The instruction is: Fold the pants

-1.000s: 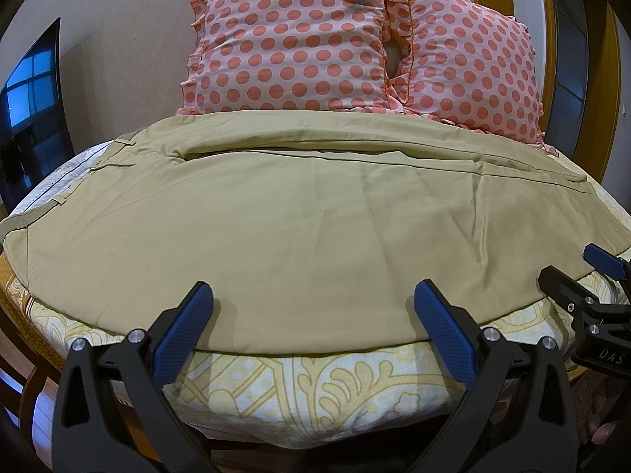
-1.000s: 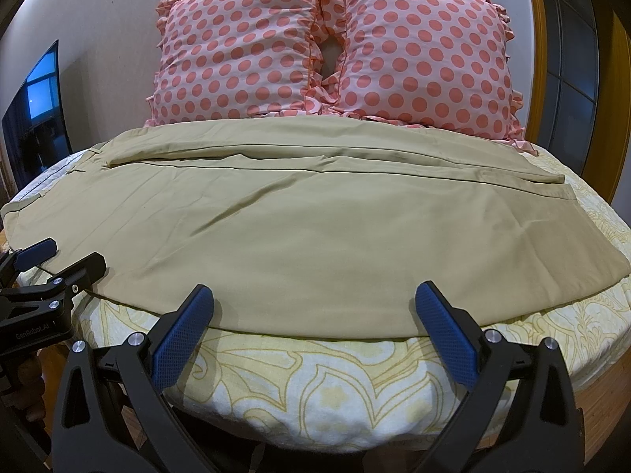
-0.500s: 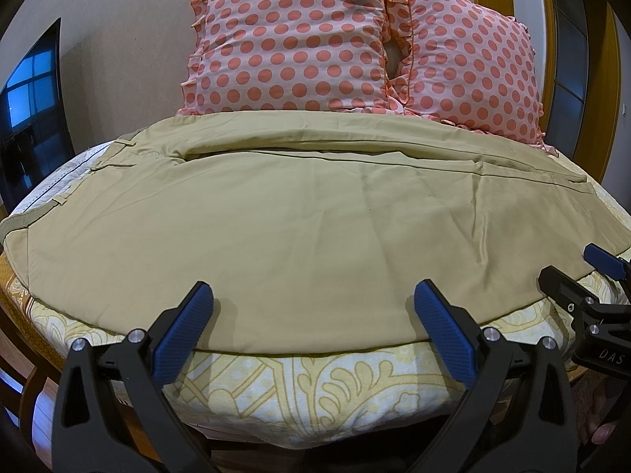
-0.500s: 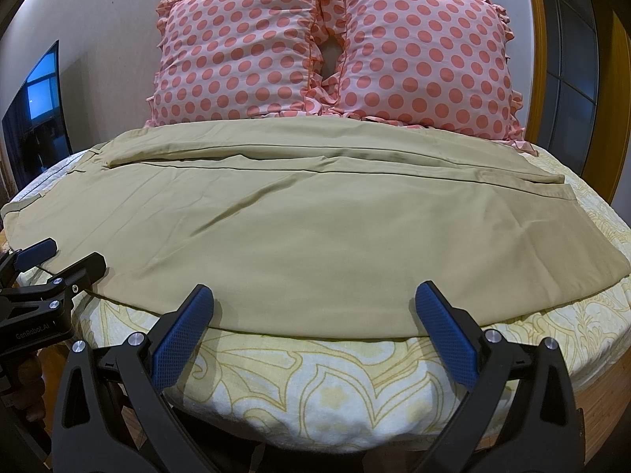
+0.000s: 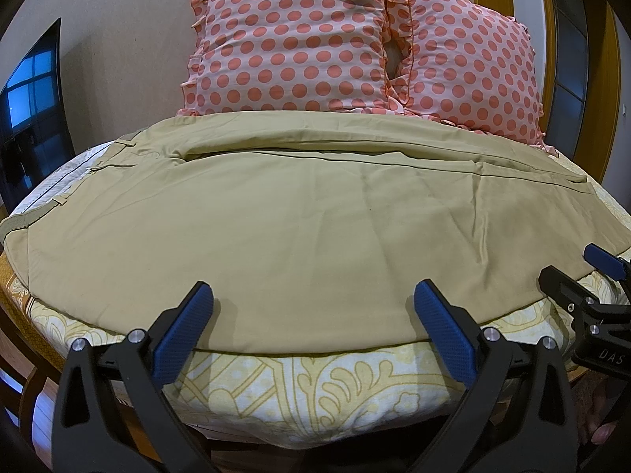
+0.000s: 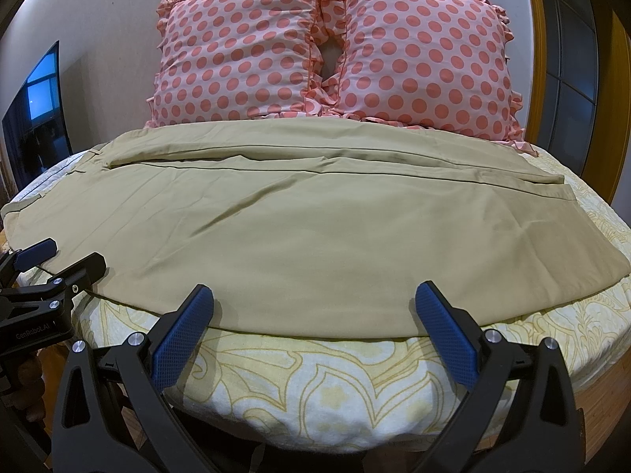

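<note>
Broadly, a yellow-patterned bed (image 5: 315, 390) is filling the room, two polka-dot pillows (image 6: 331, 51) leaning on the beige wall (image 5: 118, 39). Smooth khaki pants (image 5: 307, 228) are lying flat across it. Left gripper (image 5: 311, 315) and right gripper (image 6: 311, 315) are hovering released at the near hem.

Two polka-dot pillows (image 6: 335, 51) lean upright on the yellow-patterned bedsheet (image 6: 335, 378).

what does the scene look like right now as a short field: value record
garment: khaki pants, spread flat, waistband toward the left
surface: bed with yellow patterned sheet
behind: two pink polka-dot pillows
left claw: open, at the near edge of the pants, holding nothing
right claw: open, at the near edge, holding nothing
fold state: one leg laid over the other; no crosswise fold yet
</note>
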`<state>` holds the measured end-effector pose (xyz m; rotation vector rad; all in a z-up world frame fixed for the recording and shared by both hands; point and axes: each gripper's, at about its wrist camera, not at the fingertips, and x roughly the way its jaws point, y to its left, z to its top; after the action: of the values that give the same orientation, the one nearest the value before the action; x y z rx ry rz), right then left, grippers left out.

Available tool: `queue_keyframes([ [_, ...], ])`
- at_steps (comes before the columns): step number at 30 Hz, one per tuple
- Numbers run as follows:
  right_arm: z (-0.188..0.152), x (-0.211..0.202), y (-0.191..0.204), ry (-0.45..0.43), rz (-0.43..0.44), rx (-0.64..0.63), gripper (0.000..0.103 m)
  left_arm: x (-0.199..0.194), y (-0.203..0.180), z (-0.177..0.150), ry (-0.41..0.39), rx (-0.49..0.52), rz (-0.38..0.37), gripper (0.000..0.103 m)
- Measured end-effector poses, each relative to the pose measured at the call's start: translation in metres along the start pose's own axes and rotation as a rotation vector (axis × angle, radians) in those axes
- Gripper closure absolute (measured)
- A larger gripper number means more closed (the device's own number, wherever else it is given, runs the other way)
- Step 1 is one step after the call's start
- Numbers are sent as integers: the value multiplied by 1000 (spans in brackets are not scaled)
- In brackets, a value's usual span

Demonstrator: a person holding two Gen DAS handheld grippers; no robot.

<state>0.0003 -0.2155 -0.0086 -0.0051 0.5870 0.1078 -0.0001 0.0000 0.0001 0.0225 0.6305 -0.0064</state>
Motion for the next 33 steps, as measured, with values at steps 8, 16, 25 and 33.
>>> queue_keyframes([
  [8, 0, 0, 0, -1, 0, 0, 1, 0, 0, 0, -1, 0, 0, 2],
  [16, 0, 0, 0, -2, 0, 0, 1, 0, 0, 0, -2, 0, 0, 2],
  [25, -3, -1, 0, -5, 0, 1, 1, 0, 0, 0, -2, 0, 0, 2],
  [33, 3, 0, -4, 22, 40, -22, 1, 1, 1, 2, 13, 5, -9, 2],
])
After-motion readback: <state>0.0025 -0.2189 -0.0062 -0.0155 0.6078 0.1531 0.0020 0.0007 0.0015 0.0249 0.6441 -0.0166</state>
